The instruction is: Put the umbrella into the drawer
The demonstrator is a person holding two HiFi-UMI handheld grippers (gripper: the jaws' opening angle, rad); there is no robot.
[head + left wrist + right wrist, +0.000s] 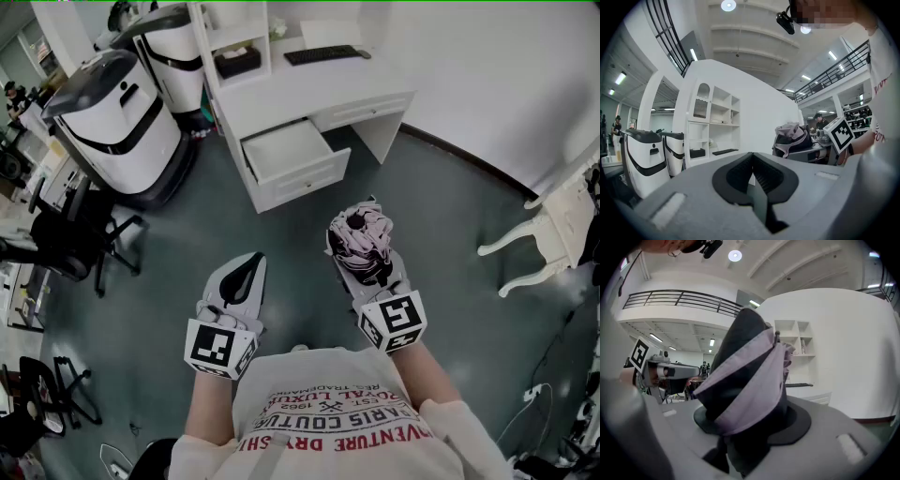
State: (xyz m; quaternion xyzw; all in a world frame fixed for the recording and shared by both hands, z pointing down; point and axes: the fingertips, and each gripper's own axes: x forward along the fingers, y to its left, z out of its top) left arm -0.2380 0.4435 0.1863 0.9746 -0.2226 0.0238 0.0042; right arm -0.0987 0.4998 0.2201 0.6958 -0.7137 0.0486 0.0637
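White T-shirt (347, 412), red lettering, at 6 o'clock. Grey shells and black pads (736, 176): left gripper (253, 264), right gripper (364, 246). White left cube (220, 347) and right cube (394, 321), black square markers.

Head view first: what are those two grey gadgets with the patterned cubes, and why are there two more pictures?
There is no robot here. A person holds a grey tool with two jaws in each hand, and the patterned cubes are part of those tools. The head view comes from a camera on the person's head, looking down. The other two pictures come from small cameras that ride on each tool and look along its jaws. The left gripper has its jaws together with nothing between them. The right gripper has its jaws closed on a folded lilac and black umbrella. Ahead stands a white desk with a keyboard on top and its drawer pulled open.
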